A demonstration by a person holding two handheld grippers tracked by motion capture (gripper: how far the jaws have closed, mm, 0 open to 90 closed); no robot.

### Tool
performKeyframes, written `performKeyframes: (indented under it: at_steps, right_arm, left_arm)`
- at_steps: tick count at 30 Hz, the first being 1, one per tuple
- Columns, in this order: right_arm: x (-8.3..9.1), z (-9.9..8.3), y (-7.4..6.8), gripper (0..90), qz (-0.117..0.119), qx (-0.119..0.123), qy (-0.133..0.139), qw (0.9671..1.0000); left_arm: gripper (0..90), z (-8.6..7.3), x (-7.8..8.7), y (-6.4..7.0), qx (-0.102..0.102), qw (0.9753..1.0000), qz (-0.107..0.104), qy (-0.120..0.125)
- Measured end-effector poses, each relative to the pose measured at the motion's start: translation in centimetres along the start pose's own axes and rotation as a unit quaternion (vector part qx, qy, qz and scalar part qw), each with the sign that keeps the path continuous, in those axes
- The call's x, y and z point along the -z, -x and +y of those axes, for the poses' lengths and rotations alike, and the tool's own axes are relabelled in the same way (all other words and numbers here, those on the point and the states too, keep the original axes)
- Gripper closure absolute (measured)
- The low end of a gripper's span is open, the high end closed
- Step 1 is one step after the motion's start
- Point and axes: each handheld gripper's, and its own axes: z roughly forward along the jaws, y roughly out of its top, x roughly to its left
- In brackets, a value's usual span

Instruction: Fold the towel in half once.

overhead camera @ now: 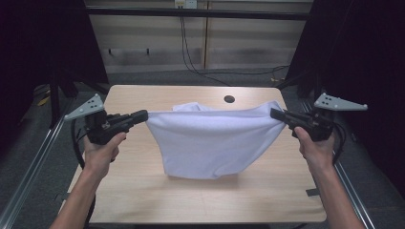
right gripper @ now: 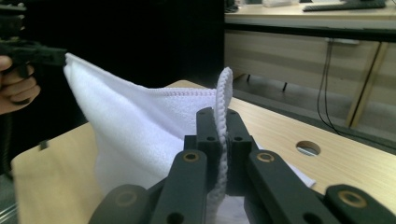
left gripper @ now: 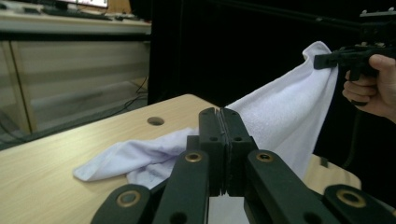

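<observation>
- The jaws of the left gripper [left gripper: 219, 140] are pressed tight together, and one corner of the white towel [overhead camera: 210, 138] is pinched between them.
- The jaws of the right gripper [right gripper: 219, 140] are also pressed tight, and the stitched edge of the towel [right gripper: 140, 126] is seen standing up between them.
- In the high view the left gripper [overhead camera: 141, 116] is held at the towel's left corner and the right gripper [overhead camera: 276, 113] at its right corner.
- Each gripper is held by a hand, the left hand [overhead camera: 102, 150] and the right hand [overhead camera: 315, 145], and both are raised above the tabletop [overhead camera: 143, 191].
- The top edge of the towel is stretched between the two grippers, fairly straight.
- The middle of the towel hangs down like a bag, and its lowest part seems to rest on the tabletop near the middle.
- A back flap of the towel [left gripper: 126, 158] lies flat on the tabletop behind the hanging part, near a round hole [overhead camera: 229, 99] in the wood.
- The step in hand looks like lifting and spreading the towel by two corners, so that it can be laid out or folded.
- For the next move, both corners should be kept pinched, and the two grippers should be moved together at the same height.
- The towel would likely need to be lifted more or pulled toward the person, so that the back flap is drawn out smooth.
- If one gripper is moved faster than the other, the towel could end up crooked or bunched.
</observation>
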Motion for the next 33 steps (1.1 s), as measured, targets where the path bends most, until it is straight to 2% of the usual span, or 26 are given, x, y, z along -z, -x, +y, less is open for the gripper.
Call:
performKeyframes:
  at_steps: [2, 3, 4, 6, 7, 9, 11, 13, 14, 16, 18, 19, 20, 21, 22, 24, 25, 26, 28, 30, 31, 32, 33]
  right_arm:
    - [1.3, -0.2, -1.4, 87.9, 0.017, 0.011, 0.007, 0.9998]
    - [1.9, -0.6, -2.2, 87.8, 0.024, 0.011, 0.010, 0.9996]
    - [2.5, -1.3, -2.9, 87.7, 0.032, 0.012, 0.010, 0.9994]
    - [3.8, -3.4, -4.3, 87.6, 0.047, 0.009, 0.011, 0.9988]
    - [4.2, -4.9, -4.8, 87.4, 0.054, 0.004, 0.002, 0.9985]
    - [5.0, -8.2, -5.9, 86.9, 0.053, 0.000, -0.028, 0.9982]
    - [6.0, -11.5, -6.8, 86.8, 0.066, -0.018, -0.047, 0.9965]
    - [7.1, -14.1, -7.9, 85.4, 0.069, -0.031, -0.065, 0.9950]
    - [7.7, -15.1, -8.4, 84.0, 0.068, -0.028, -0.075, 0.9945]
    - [8.5, -16.3, -9.3, 77.6, 0.063, -0.027, -0.106, 0.9920]
    - [9.2, -17.0, -9.8, 71.4, 0.062, -0.035, -0.109, 0.9915]
    - [9.5, -17.1, -9.9, 68.0, 0.060, -0.035, -0.108, 0.9917]
    - [9.7, -17.0, -9.9, 66.1, 0.049, -0.034, -0.106, 0.9926]
    - [9.8, -16.9, -9.7, 65.9, 0.043, -0.034, -0.102, 0.9932]
    - [9.7, -16.7, -9.4, 65.5, 0.040, -0.034, -0.101, 0.9935]
    - [9.0, -16.6, -8.5, 63.4, 0.028, -0.039, -0.102, 0.9937]
    - [8.3, -16.6, -8.0, 62.1, 0.026, -0.040, -0.105, 0.9933]
    - [7.5, -16.6, -7.5, 61.0, 0.023, -0.037, -0.110, 0.9929]
    - [5.5, -16.6, -6.4, 60.1, 0.020, -0.038, -0.126, 0.9911]
    - [3.3, -16.7, -5.0, 59.5, 0.012, -0.037, -0.144, 0.9889]
    - [2.2, -16.7, -4.3, 58.9, 0.014, -0.040, -0.150, 0.9878]
    - [1.0, -16.6, -3.6, 58.5, 0.008, -0.042, -0.158, 0.9865]
    - [-0.4, -16.6, -2.9, 58.4, 0.006, -0.038, -0.170, 0.9848]
  left_arm:
    - [89.1, -0.4, 1.2, 1.1, -0.007, 0.9999, -0.008, -0.006]
    - [89.1, -1.1, 1.8, 1.7, -0.009, 0.9998, -0.014, -0.012]
    - [89.1, -2.3, 2.3, 2.3, -0.001, 0.9993, -0.026, -0.027]
    - [89.0, -4.5, 2.9, 3.2, 0.000, 0.9978, -0.036, -0.056]
    - [89.0, -5.8, 3.2, 3.6, 0.005, 0.9966, -0.044, -0.068]
    - [89.0, -8.4, 3.7, 4.6, 0.011, 0.9955, -0.059, -0.073]
    - [88.9, -10.3, 4.1, 5.5, 0.029, 0.9914, -0.085, -0.095]
    - [88.8, -11.6, 4.6, 6.6, 0.026, 0.9871, -0.109, -0.115]
    - [88.7, -12.1, 4.9, 7.2, 0.024, 0.9848, -0.119, -0.124]
    - [88.5, -12.9, 5.6, 8.0, 0.025, 0.9795, -0.144, -0.138]
    - [87.0, -13.5, 6.1, 8.5, 0.028, 0.9765, -0.158, -0.144]
    - [84.2, -13.8, 6.3, 8.6, 0.025, 0.9766, -0.157, -0.145]
    - [81.9, -14.0, 6.4, 8.7, 0.032, 0.9766, -0.156, -0.144]
    - [80.8, -14.2, 6.5, 8.6, 0.035, 0.9745, -0.165, -0.148]
    - [80.0, -14.4, 6.4, 8.5, 0.036, 0.9739, -0.166, -0.150]
    - [79.2, -14.5, 6.1, 8.1, 0.035, 0.9752, -0.153, -0.156]
    - [78.0, -14.5, 5.7, 7.8, 0.027, 0.9758, -0.144, -0.163]
    - [75.4, -14.6, 5.1, 7.5, 0.028, 0.9758, -0.134, -0.171]
    - [72.3, -14.9, 3.0, 6.1, 0.041, 0.9729, -0.134, -0.183]
    - [72.8, -15.4, 0.2, 4.4, 0.052, 0.9692, -0.126, -0.205]
    - [74.4, -15.6, -1.4, 3.6, 0.058, 0.9669, -0.124, -0.216]
    - [75.0, -15.7, -3.5, 2.7, 0.055, 0.9622, -0.119, -0.239]
    - [75.7, -15.7, -4.6, 2.3, 0.044, 0.9602, -0.113, -0.252]
